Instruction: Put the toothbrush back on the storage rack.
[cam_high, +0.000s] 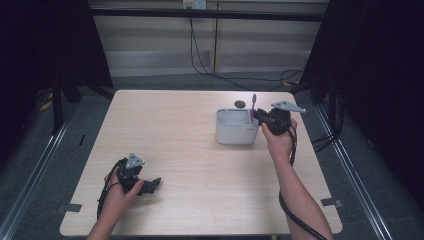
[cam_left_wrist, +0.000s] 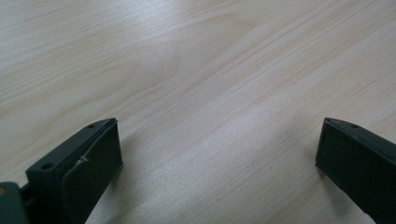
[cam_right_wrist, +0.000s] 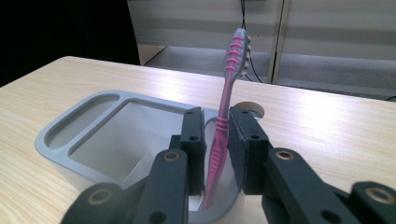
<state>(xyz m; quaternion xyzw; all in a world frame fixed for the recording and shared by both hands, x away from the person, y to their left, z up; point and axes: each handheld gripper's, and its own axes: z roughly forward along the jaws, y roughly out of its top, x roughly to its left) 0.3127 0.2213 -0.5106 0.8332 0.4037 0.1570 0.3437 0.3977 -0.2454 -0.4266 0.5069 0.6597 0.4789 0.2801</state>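
The toothbrush (cam_right_wrist: 227, 100) stands nearly upright between the jaws of your right hand-held gripper (cam_right_wrist: 217, 140), which are drawn narrow and clamp its handle on the ribbed grip. It is pink plastic with grey along the back of the head, where a row of raised pink ribs runs like a ladder; the bristles face away from you and barely show. Its lower end dips into the grey holder (cam_right_wrist: 60, 135) at the near right corner of the large compartment. I can read no brand or writing on the brush or the holder.

The holder is a matte grey plastic tub with rounded corners and a thick rim, split into one large square well and a narrow slot along one side. In the high view it (cam_high: 235, 134) sits at about one o'clock from the middle of the desk (cam_high: 190, 150), with the toothbrush (cam_high: 253, 105) rising at its right edge and your right hand-held gripper (cam_high: 261, 117) just beside it at three o'clock. A small dark round hole (cam_high: 240, 104) lies in the desk surface just behind the holder, at twelve o'clock.

Your left hand-held gripper (cam_high: 150, 186) rests low at about seven o'clock on the desk, well apart from the holder. Its jaws stand wide with bare pale wood-grain laminate between them.
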